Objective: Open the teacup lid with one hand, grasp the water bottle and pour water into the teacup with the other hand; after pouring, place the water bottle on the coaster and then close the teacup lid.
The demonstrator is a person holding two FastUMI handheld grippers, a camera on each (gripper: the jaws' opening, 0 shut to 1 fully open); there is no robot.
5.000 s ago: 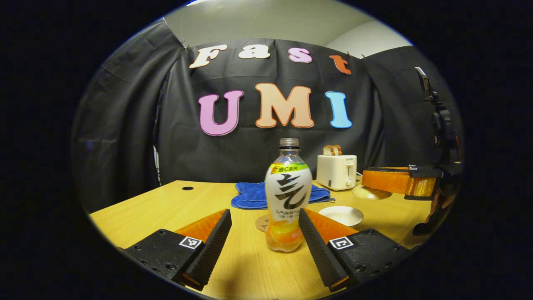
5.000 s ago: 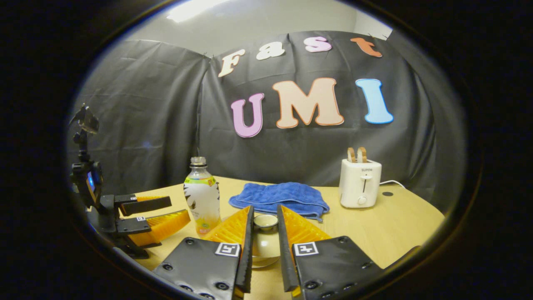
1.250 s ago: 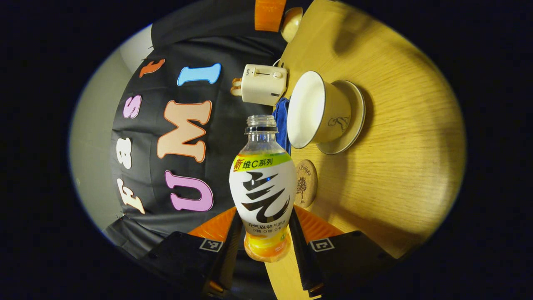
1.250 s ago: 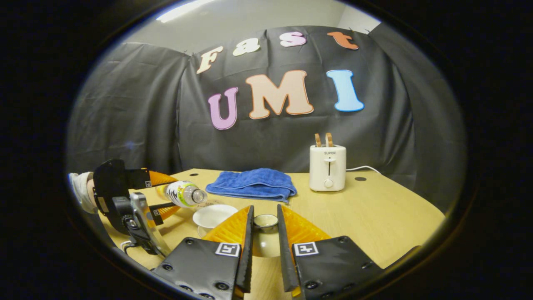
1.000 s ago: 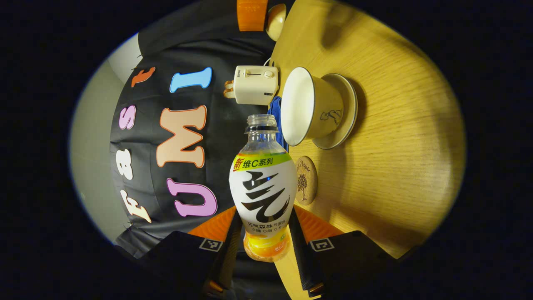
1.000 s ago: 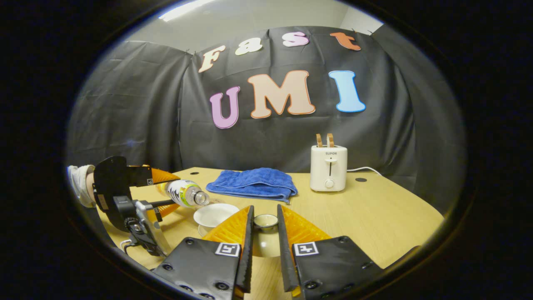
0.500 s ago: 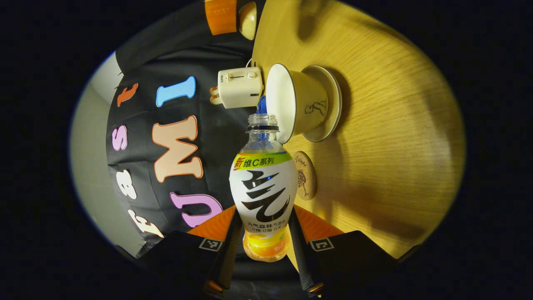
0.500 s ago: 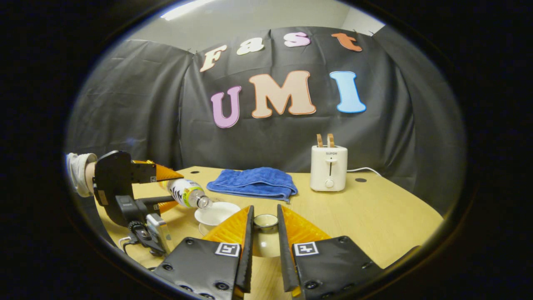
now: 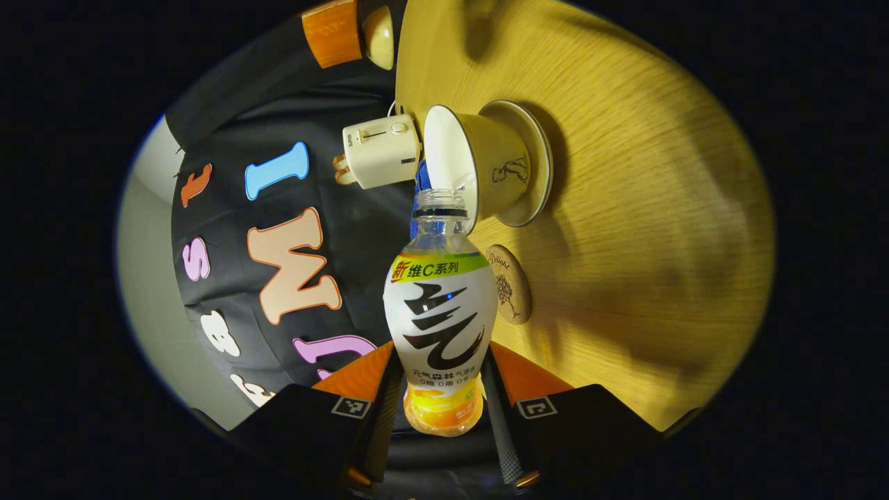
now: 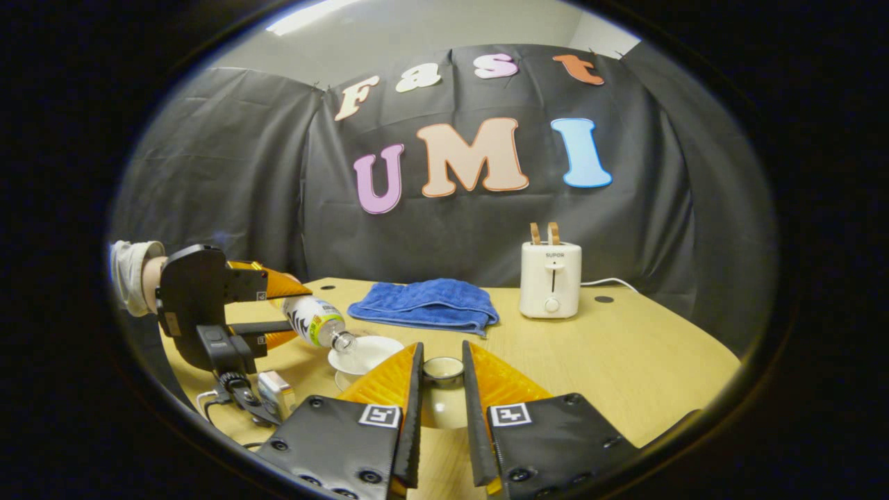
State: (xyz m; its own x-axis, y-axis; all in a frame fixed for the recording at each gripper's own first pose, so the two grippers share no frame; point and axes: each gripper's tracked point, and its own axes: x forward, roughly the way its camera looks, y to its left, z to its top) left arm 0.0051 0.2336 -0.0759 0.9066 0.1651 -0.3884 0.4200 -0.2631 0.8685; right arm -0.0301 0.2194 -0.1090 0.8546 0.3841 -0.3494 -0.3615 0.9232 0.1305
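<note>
In the left gripper view my left gripper (image 9: 441, 357) is shut on the water bottle (image 9: 441, 312), which has no cap. The bottle lies tilted with its mouth at the rim of the white teacup (image 9: 479, 160), which stands on its saucer (image 9: 538, 170). The round wooden coaster (image 9: 512, 285) lies beside the saucer. In the right gripper view my right gripper (image 10: 441, 351) is shut on the knob of the teacup lid (image 10: 443, 410), held to the right of the teacup (image 10: 368, 353). At the left the left gripper (image 10: 292, 312) tips the bottle (image 10: 316, 323) over the cup.
A blue towel (image 10: 425, 305) lies folded at the back of the wooden table (image 10: 625, 361). A white toaster (image 10: 552, 279) with two slices stands to its right. A person's sleeve (image 10: 128, 271) holds the left gripper at the table's left edge.
The left gripper has tipped the bottle further and brought its mouth up to the teacup's rim. The right gripper keeps the lid in the same place.
</note>
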